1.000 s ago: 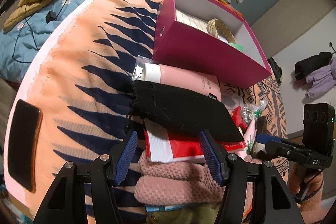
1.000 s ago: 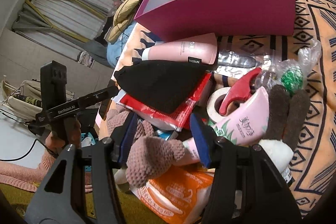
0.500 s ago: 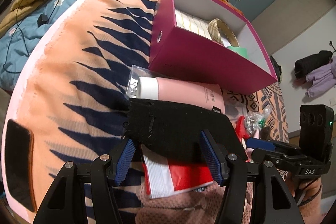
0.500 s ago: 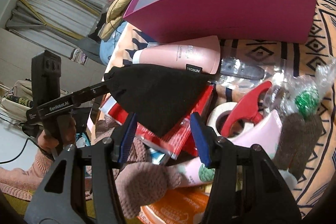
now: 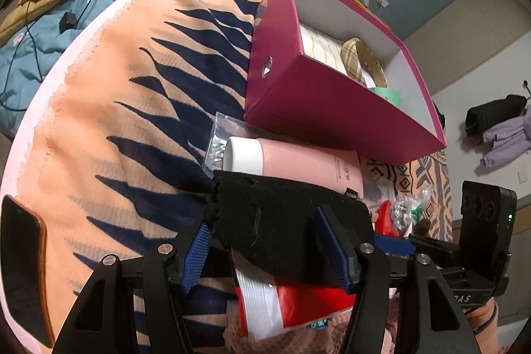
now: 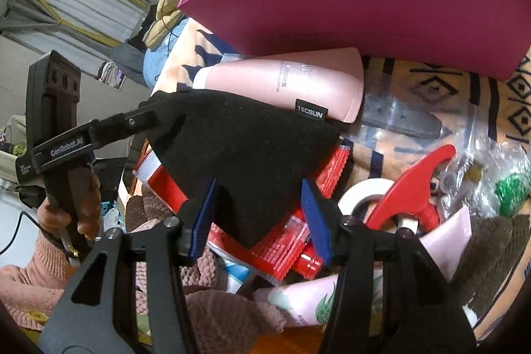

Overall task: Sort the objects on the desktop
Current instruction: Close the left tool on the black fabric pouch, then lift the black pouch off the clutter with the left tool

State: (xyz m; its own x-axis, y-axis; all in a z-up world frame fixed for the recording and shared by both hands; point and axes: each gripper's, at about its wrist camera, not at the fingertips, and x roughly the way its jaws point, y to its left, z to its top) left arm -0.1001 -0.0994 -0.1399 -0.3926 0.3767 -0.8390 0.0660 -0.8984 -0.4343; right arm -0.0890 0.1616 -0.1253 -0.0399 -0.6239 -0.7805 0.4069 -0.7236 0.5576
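The black pouch (image 6: pixel 245 151) lies on top of the pile, just in front of the pink box (image 5: pixel 332 108), and both tools are closing in on it from opposite sides. The step in hand looks like lifting this pouch clear so it can be sorted, probably into the box.

Nearest the right wrist camera, the right gripper (image 6: pixel 259 218) straddles the pouch's pointed lower corner, blue pads spread on either side and gripping nothing. Under that corner sits a red packet (image 6: pixel 292 241), so the pinch should catch the black fabric alone (soft cloth bunches easily, and the packet could ride up with it). A shallow bite on the corner, then a slow lift, seems the safer way.

The left gripper (image 5: pixel 268 251) likewise has its pads parted, either side of the pouch's other end. Whether they press the fabric I cannot tell, though the gap looks too wide for a grasp. In the right view a hand (image 6: pixel 66 204) holds that tool low by its handle, its fingers reaching level across the pile.

Just behind the pouch, touching its far edge, lies a pink tube (image 5: pixel 298 165), and behind that the box, already holding a few things. A phone (image 5: pixel 23 267) lies well apart from the pouch, near the table edge.
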